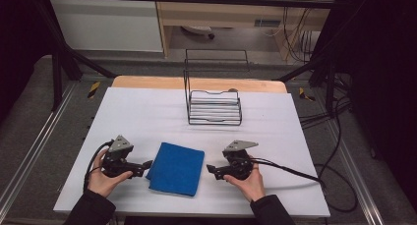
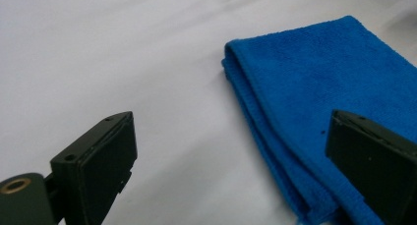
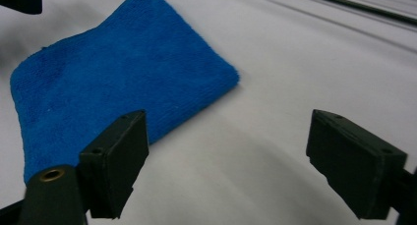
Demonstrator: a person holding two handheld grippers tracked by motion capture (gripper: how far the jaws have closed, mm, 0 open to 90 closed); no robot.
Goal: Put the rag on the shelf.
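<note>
A folded blue cloth [image 1: 177, 168] lies flat on the white table [image 1: 147, 117] between my two hands. My left gripper [image 1: 147, 164] sits just left of the cloth, level with its left edge, jaws wide apart with nothing between them. In the left gripper view the cloth [image 2: 319, 87] lies ahead to the right, its folded edge running under the right jaw. My right gripper [image 1: 209, 169] rests a short way right of the cloth, open and empty. In the right gripper view the cloth [image 3: 113, 82] lies ahead to the left, past the left jaw.
A black wire rack [image 1: 214, 103] stands at the back middle of the table. A cable [image 1: 290, 170] trails right from the right gripper. Black frame bars and cables edge the table on both sides.
</note>
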